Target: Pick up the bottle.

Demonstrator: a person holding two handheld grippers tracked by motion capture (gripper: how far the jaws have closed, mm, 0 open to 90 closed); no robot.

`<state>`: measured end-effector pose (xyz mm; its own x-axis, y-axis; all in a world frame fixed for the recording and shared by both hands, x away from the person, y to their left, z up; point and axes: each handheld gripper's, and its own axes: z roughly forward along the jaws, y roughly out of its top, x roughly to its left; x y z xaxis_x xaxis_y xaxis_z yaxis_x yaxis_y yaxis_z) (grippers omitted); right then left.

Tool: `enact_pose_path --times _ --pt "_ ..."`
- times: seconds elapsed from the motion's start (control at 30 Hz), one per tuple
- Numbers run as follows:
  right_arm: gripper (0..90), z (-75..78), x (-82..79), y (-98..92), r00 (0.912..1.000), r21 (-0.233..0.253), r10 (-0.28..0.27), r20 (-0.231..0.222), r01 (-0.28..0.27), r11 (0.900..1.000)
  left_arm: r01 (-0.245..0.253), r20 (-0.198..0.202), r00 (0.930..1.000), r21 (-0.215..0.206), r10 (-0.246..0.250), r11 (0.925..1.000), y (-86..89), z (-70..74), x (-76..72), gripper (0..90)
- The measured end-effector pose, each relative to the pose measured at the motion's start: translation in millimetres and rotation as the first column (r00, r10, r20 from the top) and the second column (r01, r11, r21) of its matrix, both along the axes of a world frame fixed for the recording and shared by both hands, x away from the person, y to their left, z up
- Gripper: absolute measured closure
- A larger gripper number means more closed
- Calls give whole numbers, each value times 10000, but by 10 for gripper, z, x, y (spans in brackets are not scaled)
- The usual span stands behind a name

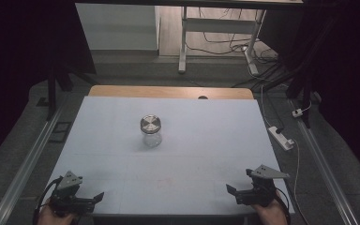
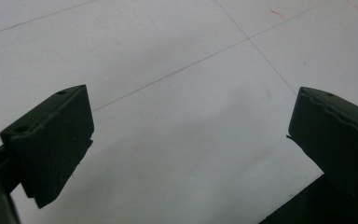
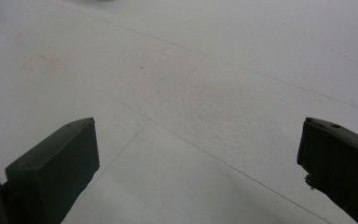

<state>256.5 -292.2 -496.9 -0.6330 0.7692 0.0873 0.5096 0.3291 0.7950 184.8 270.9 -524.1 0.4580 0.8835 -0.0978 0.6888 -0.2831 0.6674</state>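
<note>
Grippers are held at the near edge of the white-covered table (image 1: pixel 122 178), the left gripper (image 1: pixel 98 197) and right gripper (image 1: pixel 230 191) both with jaws spread wide and nothing between them. Bare sheet is seen beneath each pair of jaws in the two gripper views. Farther off, at the centre of the table and well apart from both tools, a glass jar (image 1: pixel 151 136) stands upright with its metal lid (image 1: pixel 150 123) still on. The step in hand is judged to be the reach: the jar body would best be steadied by one gripper while the lid is squarely clasped by the other, so that tipping is avoided.
</note>
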Motion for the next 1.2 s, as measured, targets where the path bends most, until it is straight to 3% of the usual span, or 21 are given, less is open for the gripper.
enact_pose_path --times 0.6,0.93,1.1,1.2 --pt "0 -6 14 7 9987 215 357 -362 -349 9992 21 -363 9993 23 -20 10000 -5 -15 35 0" --pt "0 -9 13 22 9977 122 569 -363 -564 9983 96 -542 9984 -678 -133 9977 61 -14 51 0" --pt "0 -8 11 25 9973 97 644 -362 -641 9979 334 -290 9989 -906 -362 9953 65 4 57 0" --pt "0 -8 7 37 9969 12 715 -337 -715 9974 428 -122 9990 -824 -440 9957 54 16 63 0"
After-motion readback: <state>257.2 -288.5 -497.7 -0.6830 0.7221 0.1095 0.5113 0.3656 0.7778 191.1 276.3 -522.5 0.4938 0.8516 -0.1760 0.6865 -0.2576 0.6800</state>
